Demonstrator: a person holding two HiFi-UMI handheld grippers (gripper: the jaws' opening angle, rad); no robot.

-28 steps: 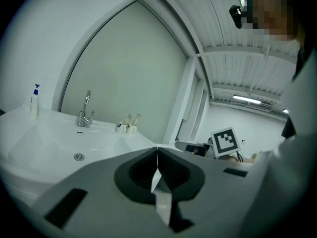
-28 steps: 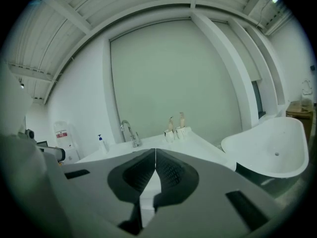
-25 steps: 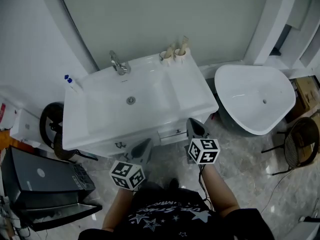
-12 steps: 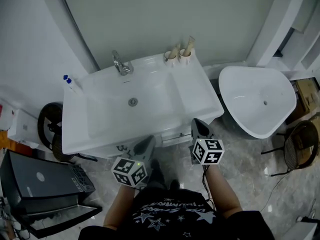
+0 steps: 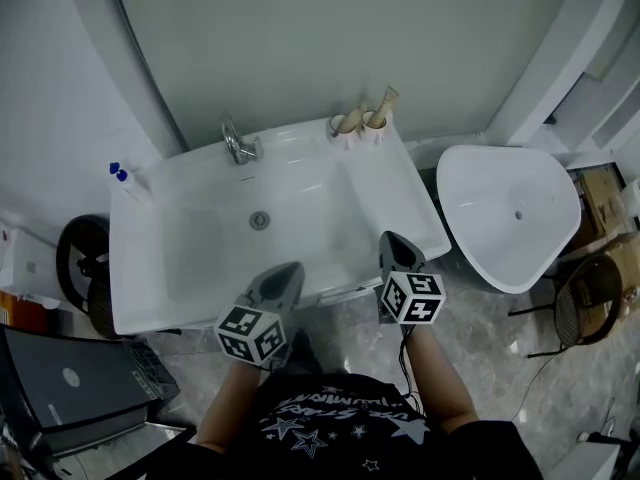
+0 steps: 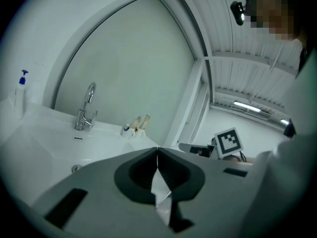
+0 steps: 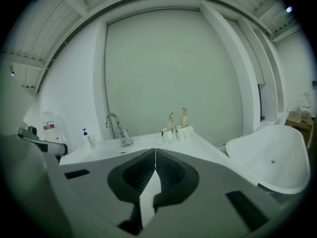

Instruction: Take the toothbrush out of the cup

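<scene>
While we hold both grippers above the front edge of the white glossy desk [image 5: 400, 203] with a basin sunk into it, neither of them carries anything. The jaws of the left gripper [image 5: 292, 268] are pressed together with nothing between them, and its own view shows the same [image 6: 157, 152]. The jaws of the right gripper [image 5: 388, 237] are also fully together and empty [image 7: 155, 152].

The beige toothbrush [image 5: 385, 100] stands tilted in the round white cup [image 5: 375, 123] at the back right corner of the desk, close to the wall and well apart from both grippers. In the right gripper view we see the toothbrush [image 7: 184, 117] rise above the cup [image 7: 181, 132]. Just beside it, on the left, stands a second white cup [image 5: 343, 128] with a second beige handle [image 5: 350, 119] in it; we cannot make out its head.

A curved chrome tap [image 5: 238, 140] stands at the back of the basin, and a small bottle with a blue pump [image 5: 122, 178] stands at the back left corner. To the right of the desk, on the floor, lies a white oval tub [image 5: 500, 208].
</scene>
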